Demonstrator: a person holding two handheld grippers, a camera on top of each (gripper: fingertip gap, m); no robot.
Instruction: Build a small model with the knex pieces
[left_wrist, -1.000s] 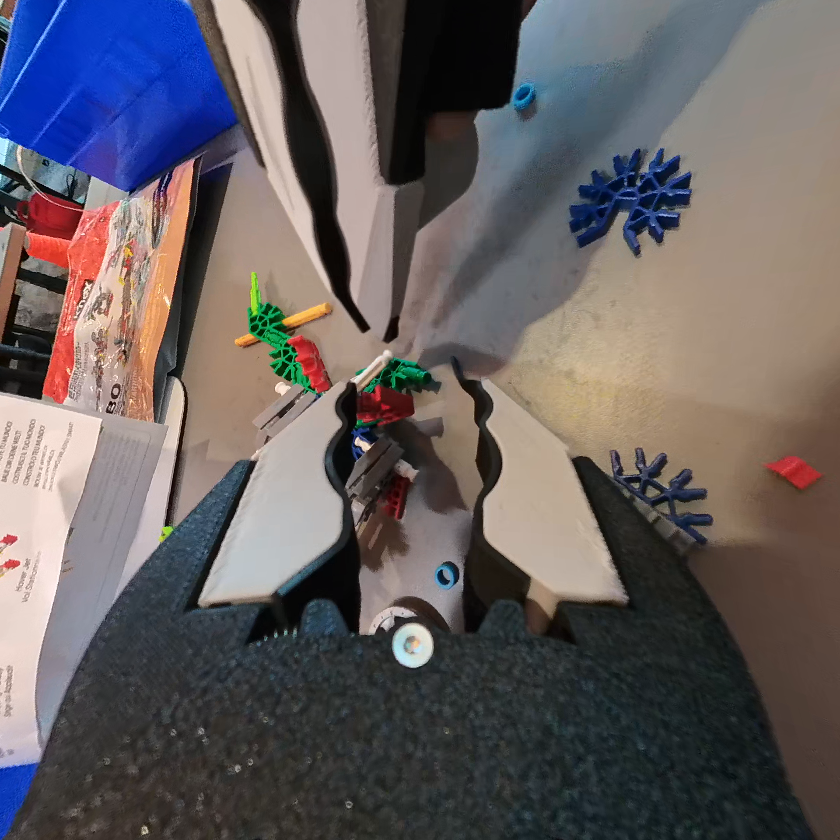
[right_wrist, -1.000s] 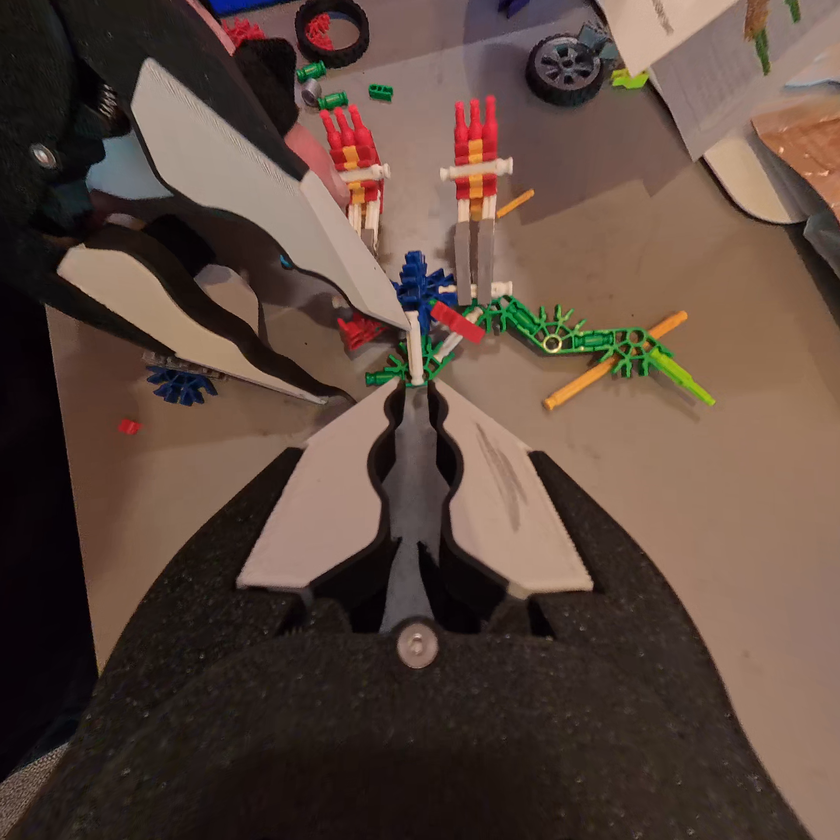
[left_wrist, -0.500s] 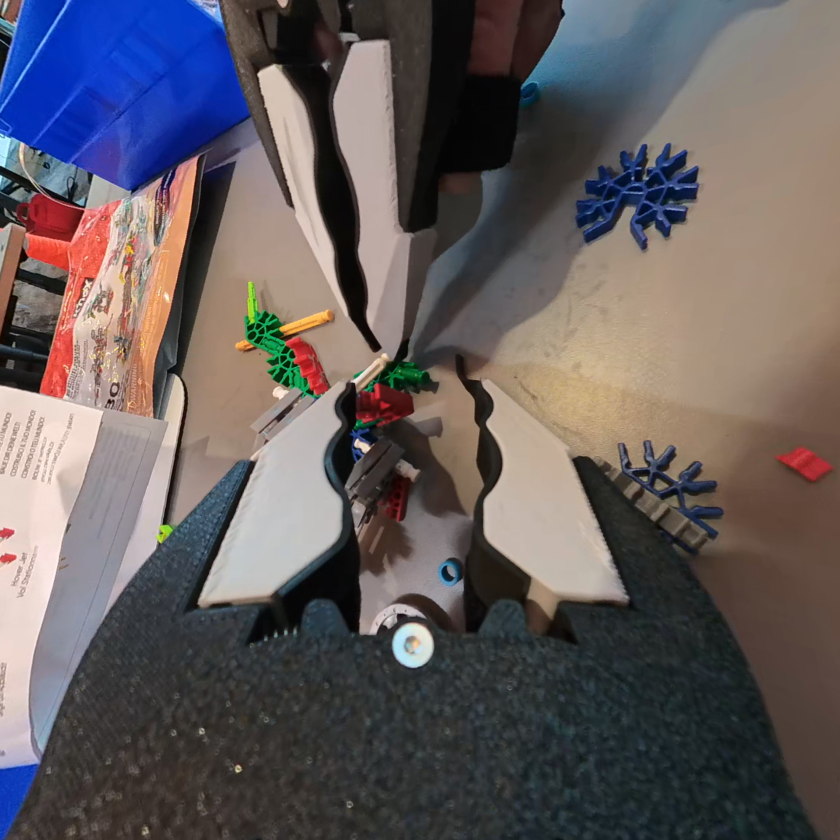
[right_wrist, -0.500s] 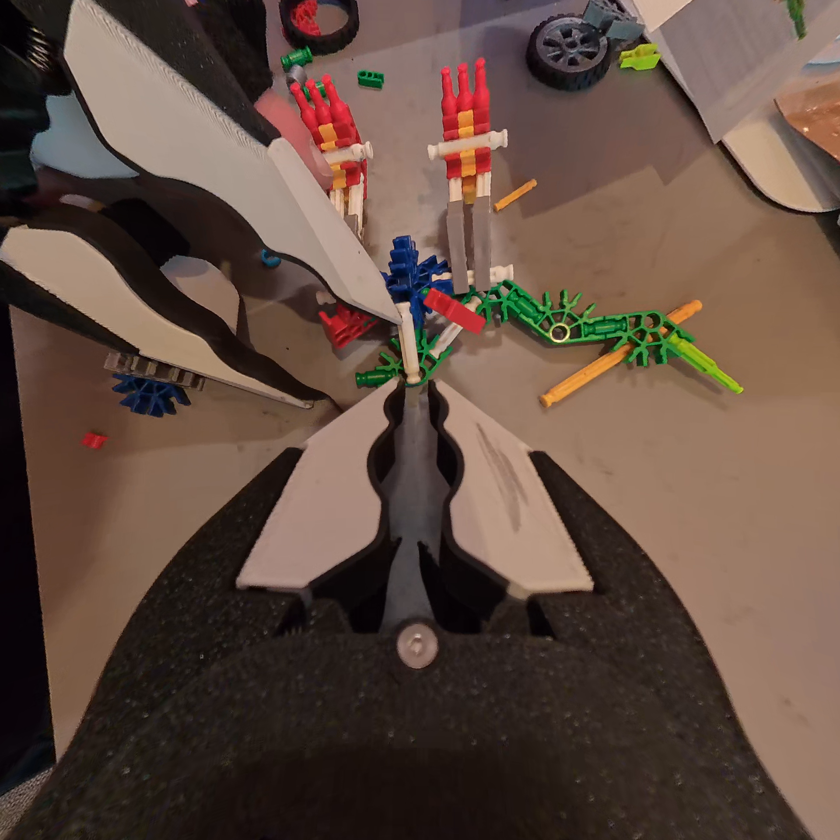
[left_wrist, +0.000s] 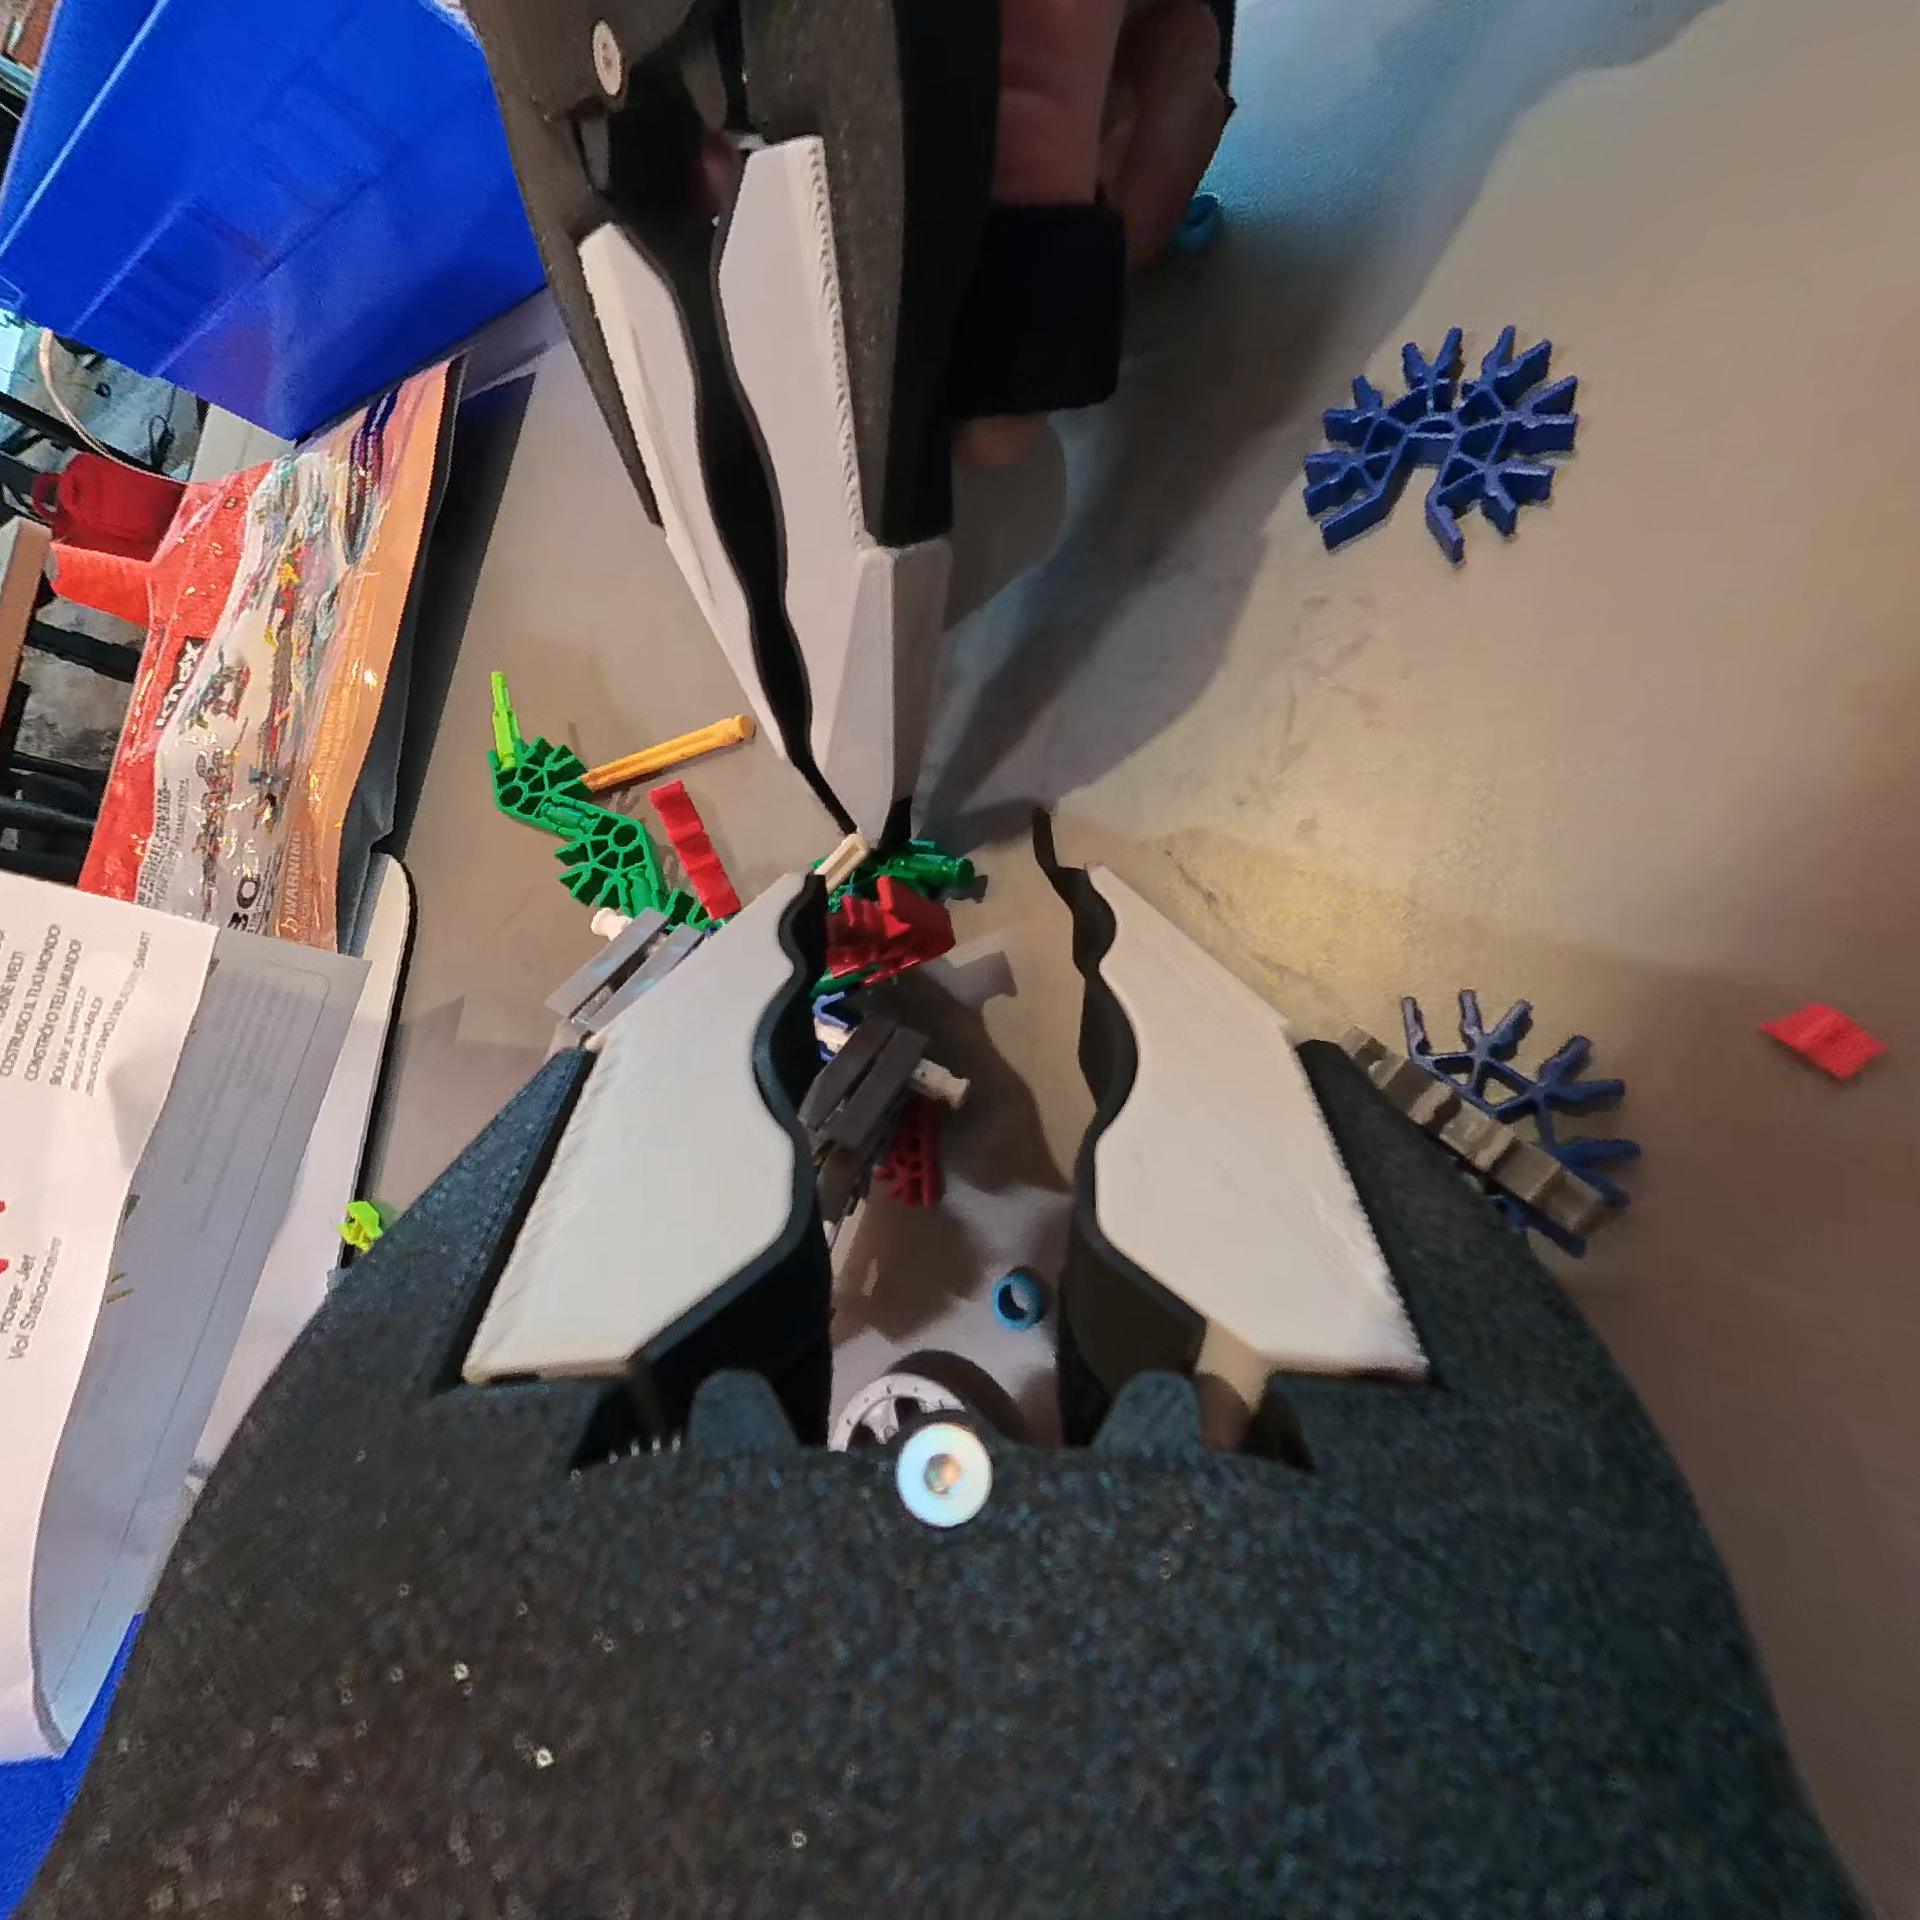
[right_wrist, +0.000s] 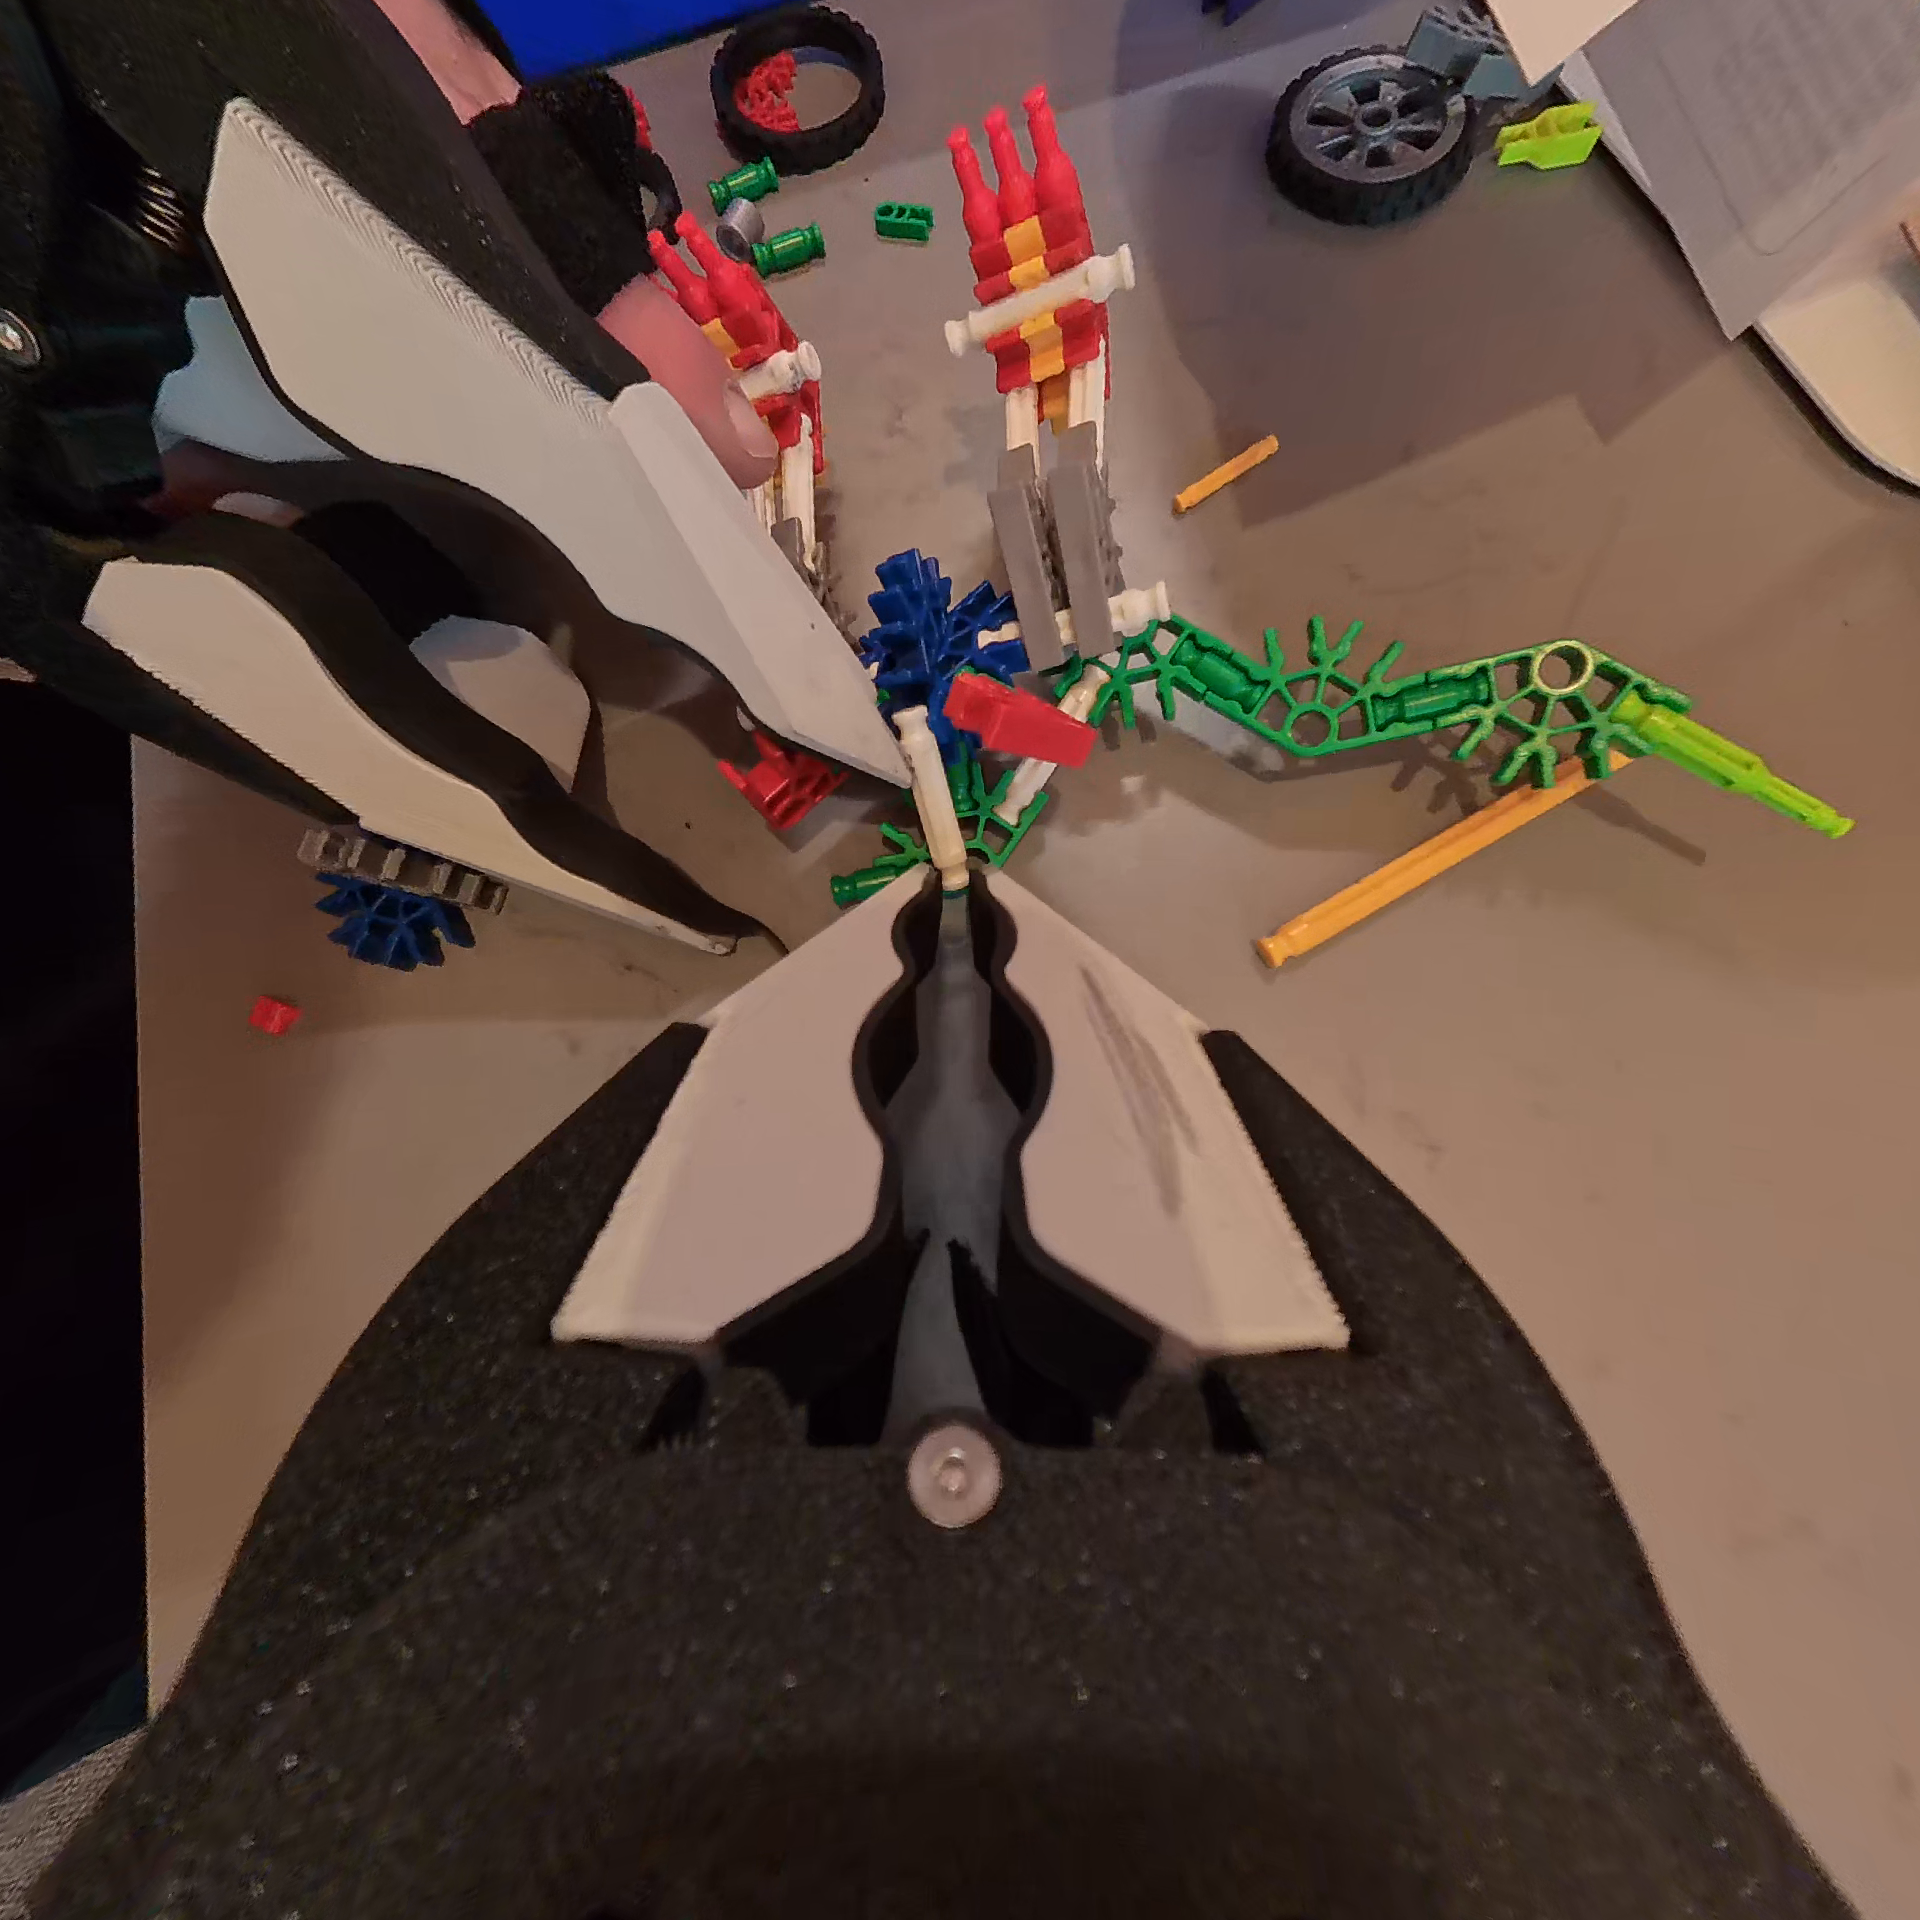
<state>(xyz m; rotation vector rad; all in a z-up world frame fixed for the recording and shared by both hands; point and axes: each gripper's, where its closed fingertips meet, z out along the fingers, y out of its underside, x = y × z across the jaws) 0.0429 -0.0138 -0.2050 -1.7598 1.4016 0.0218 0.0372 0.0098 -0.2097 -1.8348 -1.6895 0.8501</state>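
Right hand-held gripper (right_wrist: 951, 883): jaws closed, pinching a white rod (right_wrist: 932, 795) of the toy model (right_wrist: 1039, 582) mid-table. Left hand-held gripper (left_wrist: 925, 862): jaws wide apart, empty, straddling the model's red connector (left_wrist: 883, 930). Grey table (right_wrist: 1455, 1143): orange rod (right_wrist: 1434, 862) right.

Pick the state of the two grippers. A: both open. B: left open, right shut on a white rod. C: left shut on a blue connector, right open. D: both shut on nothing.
B: the left gripper has a wide gap between its fingers, while the right gripper pinches the white rod at its tips.
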